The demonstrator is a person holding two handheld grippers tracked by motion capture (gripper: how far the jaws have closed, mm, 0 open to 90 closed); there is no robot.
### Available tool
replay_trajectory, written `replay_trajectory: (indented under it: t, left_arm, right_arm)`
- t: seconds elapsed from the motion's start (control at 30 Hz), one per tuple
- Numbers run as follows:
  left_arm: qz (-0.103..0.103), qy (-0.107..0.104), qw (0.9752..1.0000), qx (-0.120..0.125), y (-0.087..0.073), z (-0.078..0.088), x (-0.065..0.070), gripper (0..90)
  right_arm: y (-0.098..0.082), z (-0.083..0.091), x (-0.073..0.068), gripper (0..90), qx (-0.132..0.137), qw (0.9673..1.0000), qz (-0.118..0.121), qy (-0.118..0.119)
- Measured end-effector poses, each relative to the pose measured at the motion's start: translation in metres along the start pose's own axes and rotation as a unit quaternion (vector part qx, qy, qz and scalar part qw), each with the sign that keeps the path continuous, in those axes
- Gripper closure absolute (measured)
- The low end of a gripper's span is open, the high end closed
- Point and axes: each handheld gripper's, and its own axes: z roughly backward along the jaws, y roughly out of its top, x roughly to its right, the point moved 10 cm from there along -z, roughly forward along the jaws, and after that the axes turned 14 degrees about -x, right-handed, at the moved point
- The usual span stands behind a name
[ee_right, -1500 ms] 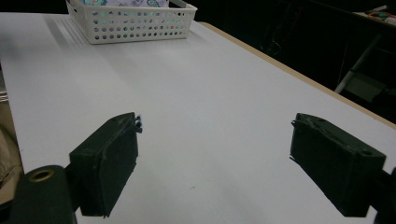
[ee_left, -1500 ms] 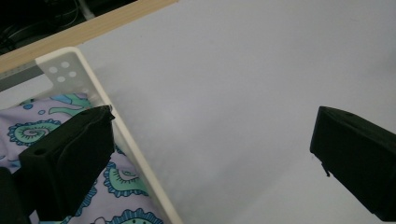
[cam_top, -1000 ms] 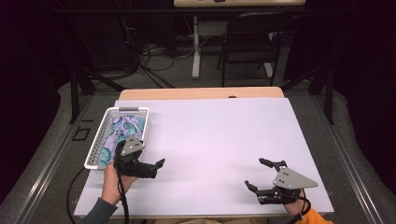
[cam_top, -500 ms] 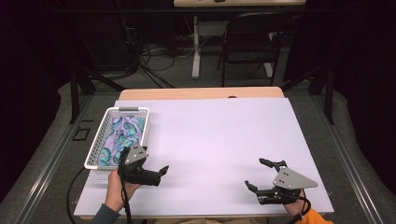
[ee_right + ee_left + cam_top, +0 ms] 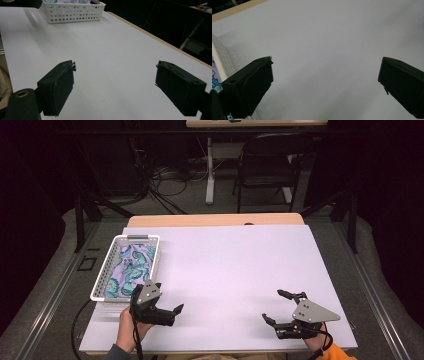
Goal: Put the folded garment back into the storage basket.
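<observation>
Jaws apart on 2 grippers: left gripper (image 5: 167,309), right gripper (image 5: 276,307); 1 basket (image 5: 100,280).

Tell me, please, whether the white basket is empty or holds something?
It holds something: a teal and purple patterned cloth lies inside the white basket, covering its floor.

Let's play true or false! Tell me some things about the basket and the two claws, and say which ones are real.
1. The white basket holds a patterned cloth. True.
2. The left claw is squeezing the cloth. False: it is open, holding nothing, beside the basket's near corner.
3. The right claw is open. True.
4. The basket sits on the table's right side. False: it is at the left edge.
5. The right claw is inside the basket. False: it is far across the table from it.
</observation>
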Motion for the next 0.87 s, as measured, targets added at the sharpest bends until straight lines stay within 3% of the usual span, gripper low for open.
replay_trajectory:
  t: [0.47,0.87]
  left_arm:
    - [-0.009,-0.001,0.9995,0.030,-0.0060,-0.0043,0.0068,0.0]
    - [-0.015,-0.006,0.9996,0.025,-0.0102,-0.0102,0.0057,0.0]
  right_arm:
    - [0.0001,0.0004,-0.0005,14.5,0.001,1.0000,-0.002,0.002]
    - [-0.0001,0.0006,0.0002,14.5,0.002,1.0000,-0.002,-0.001]
